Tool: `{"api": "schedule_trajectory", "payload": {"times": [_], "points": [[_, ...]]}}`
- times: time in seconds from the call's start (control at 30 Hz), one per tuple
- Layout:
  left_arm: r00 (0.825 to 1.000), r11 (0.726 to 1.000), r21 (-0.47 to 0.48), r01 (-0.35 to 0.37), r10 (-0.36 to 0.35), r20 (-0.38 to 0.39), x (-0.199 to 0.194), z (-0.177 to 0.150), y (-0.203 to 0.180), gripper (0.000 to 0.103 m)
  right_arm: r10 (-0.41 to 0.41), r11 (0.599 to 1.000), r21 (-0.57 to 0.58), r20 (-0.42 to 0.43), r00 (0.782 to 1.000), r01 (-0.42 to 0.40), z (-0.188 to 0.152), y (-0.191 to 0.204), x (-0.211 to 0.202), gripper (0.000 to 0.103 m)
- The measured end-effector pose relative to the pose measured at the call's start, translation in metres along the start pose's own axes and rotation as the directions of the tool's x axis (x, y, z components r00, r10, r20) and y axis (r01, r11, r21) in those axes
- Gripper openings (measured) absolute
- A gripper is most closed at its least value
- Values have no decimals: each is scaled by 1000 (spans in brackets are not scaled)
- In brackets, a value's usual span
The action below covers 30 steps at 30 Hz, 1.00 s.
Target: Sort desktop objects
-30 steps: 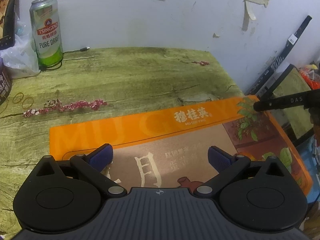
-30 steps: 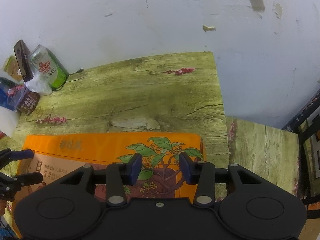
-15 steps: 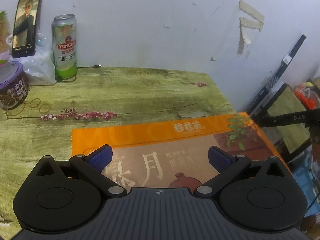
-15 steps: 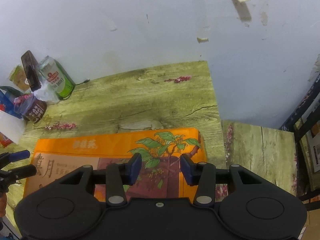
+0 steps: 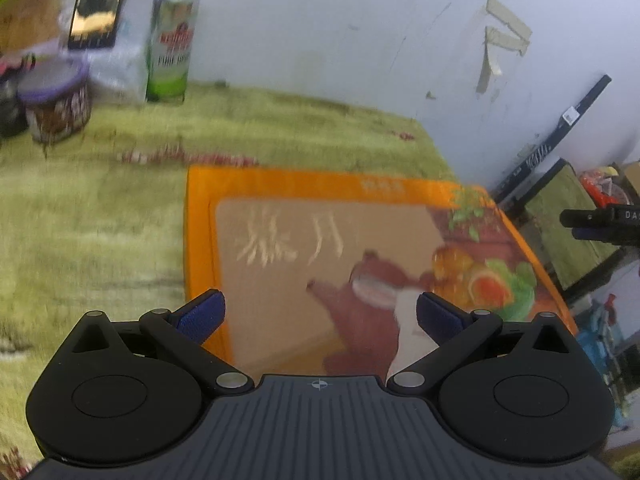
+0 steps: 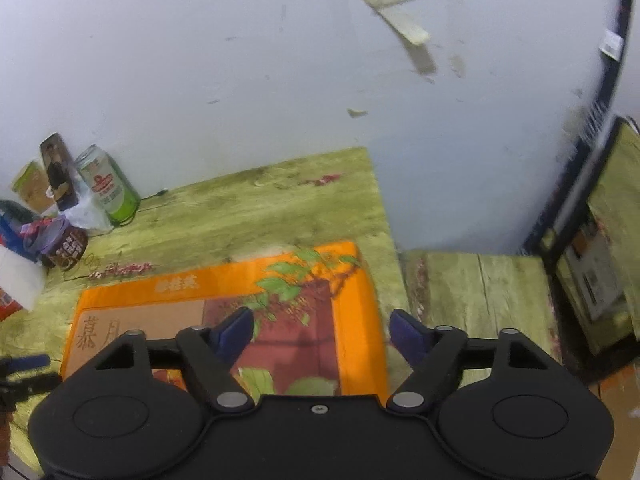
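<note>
A flat orange gift box (image 5: pixel 320 248) with a teapot-and-fruit picture lies on the green wood-grain table (image 5: pixel 88 224). My left gripper (image 5: pixel 320 312) hovers open over the box's near left part, nothing between its blue pads. Above the box's (image 6: pixel 224 284) right end my right gripper (image 6: pixel 322 330) is also open and holds nothing. Each gripper shows at the edge of the other's view: the right gripper (image 5: pixel 592 222) at the far right, the left gripper (image 6: pixel 24 368) at the far left. The left wrist view is blurred by motion.
At the table's back left stand a green beer can (image 5: pixel 172 44), a phone (image 5: pixel 100 2) leaning on the wall, a purple-lidded tub (image 5: pixel 56 104) and a plastic bag. A lower wooden stand (image 6: pixel 480 292) and a black rack (image 6: pixel 580 216) sit to the right of the table.
My right gripper's fingers have spread wider apart. Both grippers have drawn back from the box, so more of it shows, and the left view has swung to the left.
</note>
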<state>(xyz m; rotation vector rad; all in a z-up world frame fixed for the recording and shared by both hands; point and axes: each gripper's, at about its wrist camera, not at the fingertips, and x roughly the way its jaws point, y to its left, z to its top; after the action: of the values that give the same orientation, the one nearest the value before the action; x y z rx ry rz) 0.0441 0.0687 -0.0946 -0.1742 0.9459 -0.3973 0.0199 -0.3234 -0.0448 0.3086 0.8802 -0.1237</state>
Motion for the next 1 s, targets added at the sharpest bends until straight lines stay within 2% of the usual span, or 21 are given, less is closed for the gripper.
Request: {"api": "schedule_trajectory", "payload": {"times": [0.07, 0.13, 0.33, 0.8, 1.0], "points": [[1000, 1000, 1, 3, -3, -23, 0, -7, 4, 102, -14, 1000, 23, -28, 1000, 15, -6, -5, -3, 57], [1000, 1000, 5, -4, 4, -31, -2, -12, 5, 101, -28, 999, 27, -62, 998, 30, -11, -7, -4, 54], [997, 998, 30, -61, 63, -40, -2, -23, -5, 99, -11, 1000, -25, -188, 982, 6, -26, -3, 2, 33], [978, 975, 83, -205, 207, -17, 5, -41, -33, 98, 98, 965, -193, -369, 924, -180, -24, -1, 16, 18], [972, 967, 105, -232, 234, -12, 8, -44, -37, 98, 96, 944, -255, -395, 914, -209, -24, 4, 17, 18]]}}
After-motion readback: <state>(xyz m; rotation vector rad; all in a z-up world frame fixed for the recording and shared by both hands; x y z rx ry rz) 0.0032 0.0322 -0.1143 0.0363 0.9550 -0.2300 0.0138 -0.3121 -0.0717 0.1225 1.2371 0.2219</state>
